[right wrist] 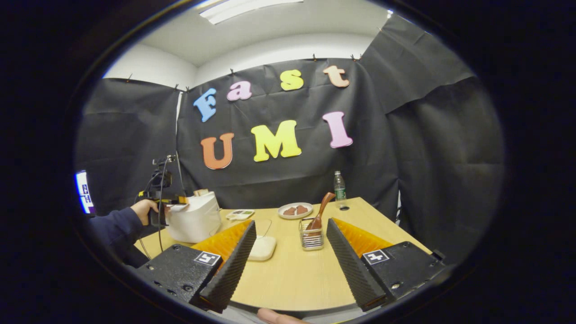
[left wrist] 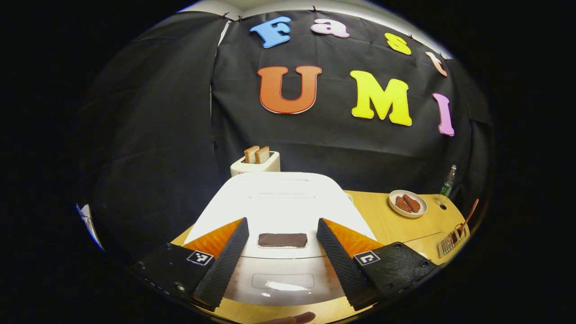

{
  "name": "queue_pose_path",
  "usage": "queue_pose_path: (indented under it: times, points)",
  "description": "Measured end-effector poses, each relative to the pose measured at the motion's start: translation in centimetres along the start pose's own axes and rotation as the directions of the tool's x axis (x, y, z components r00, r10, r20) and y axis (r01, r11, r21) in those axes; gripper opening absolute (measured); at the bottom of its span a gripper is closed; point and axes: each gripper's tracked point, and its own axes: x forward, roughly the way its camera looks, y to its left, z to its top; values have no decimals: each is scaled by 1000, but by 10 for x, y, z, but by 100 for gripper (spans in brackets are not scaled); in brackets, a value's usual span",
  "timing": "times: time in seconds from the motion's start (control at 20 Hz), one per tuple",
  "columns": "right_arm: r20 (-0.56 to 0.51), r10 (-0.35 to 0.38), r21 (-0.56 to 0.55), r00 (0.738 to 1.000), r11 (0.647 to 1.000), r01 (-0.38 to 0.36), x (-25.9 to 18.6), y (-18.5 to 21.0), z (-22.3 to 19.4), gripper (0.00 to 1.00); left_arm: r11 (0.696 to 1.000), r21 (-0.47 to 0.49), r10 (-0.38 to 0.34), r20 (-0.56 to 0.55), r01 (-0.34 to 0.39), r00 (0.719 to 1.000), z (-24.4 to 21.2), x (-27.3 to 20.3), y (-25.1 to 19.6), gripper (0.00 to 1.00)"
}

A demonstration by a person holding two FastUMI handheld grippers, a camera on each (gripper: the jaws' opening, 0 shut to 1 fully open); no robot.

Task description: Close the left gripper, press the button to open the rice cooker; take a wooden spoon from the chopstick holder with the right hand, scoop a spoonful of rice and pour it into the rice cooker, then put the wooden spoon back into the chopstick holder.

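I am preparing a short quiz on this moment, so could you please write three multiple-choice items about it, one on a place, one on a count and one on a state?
1. Where is the wooden spoon?
A. Standing in the chopstick holder
B. Lying on the plate
C. Held by the right gripper

2. How many slices of toast stand in the toaster?
A. One
B. Two
C. Four

3. How is the rice cooker?
A. Lid raised
B. Lid shut
C. Tipped on its side

Answers:
1. A: in the right gripper view the spoon's handle rises out of the wire holder on the table, ahead of the open right gripper.
2. B: the left gripper view shows two slices side by side.
3. B: the lid lies flat, with the dark button between the open left gripper fingers.
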Motion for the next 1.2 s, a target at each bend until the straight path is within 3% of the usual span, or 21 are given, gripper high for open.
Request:
queue_pose_path:
  times: [0.1, 0.15, 0.2, 0.3, 0.4, 0.6, 0.65, 0.75, 0.8, 0.85, 0.95, 1.0, 1.2]
  points:
    - [7, -9, 13, 1000, 1000, 9, -1, -3, 2, 99, 999, -20, -41, 30, 42, 999, 12, -10, -7, 95]
    - [14, -12, 18, 1000, 1000, 11, -1, -4, 4, 94, 999, -23, -42, 46, 43, 998, 20, -17, -6, 94]
    - [18, -17, 20, 1000, 1000, 17, -2, -5, 5, 99, 999, -23, -42, 57, 43, 997, 27, -23, -4, 94]
    - [18, -31, 19, 999, 999, 30, -2, -8, 5, 94, 998, -31, -57, 74, 59, 996, 42, -40, -8, 94]
    - [23, -35, 21, 999, 999, 35, -4, -7, 11, 99, 999, -13, -38, 101, 39, 994, 59, -63, -6, 94]
    - [55, -62, 36, 997, 998, 60, -8, -12, 31, 99, 997, 59, -64, 189, 53, 980, 93, -117, -18, 94]
    - [57, -76, 43, 995, 996, 74, -8, -15, 34, 94, 997, 52, -68, 207, 59, 976, 97, -132, -21, 94]
    - [63, -79, 60, 995, 995, 75, -9, -12, 44, 99, 995, 48, -95, 223, 87, 970, 99, -164, -36, 94]
    - [66, -77, 66, 995, 995, 73, -9, -12, 49, 94, 994, 64, -103, 239, 90, 966, 100, -181, -40, 94]
    - [74, -80, 67, 994, 995, 75, -8, -12, 55, 99, 992, 86, -110, 258, 90, 960, 101, -197, -45, 94]
    - [82, -95, 60, 992, 994, 91, -7, -15, 63, 99, 989, 104, -131, 253, 107, 959, 90, -228, -59, 94]
    - [82, -101, 56, 992, 994, 96, -6, -15, 65, 94, 988, 105, -138, 252, 115, 958, 85, -241, -64, 94]
    - [82, -97, 40, 992, 995, 94, -8, -9, 76, 99, 981, 102, -187, 301, 163, 935, 83, -291, -84, 94]
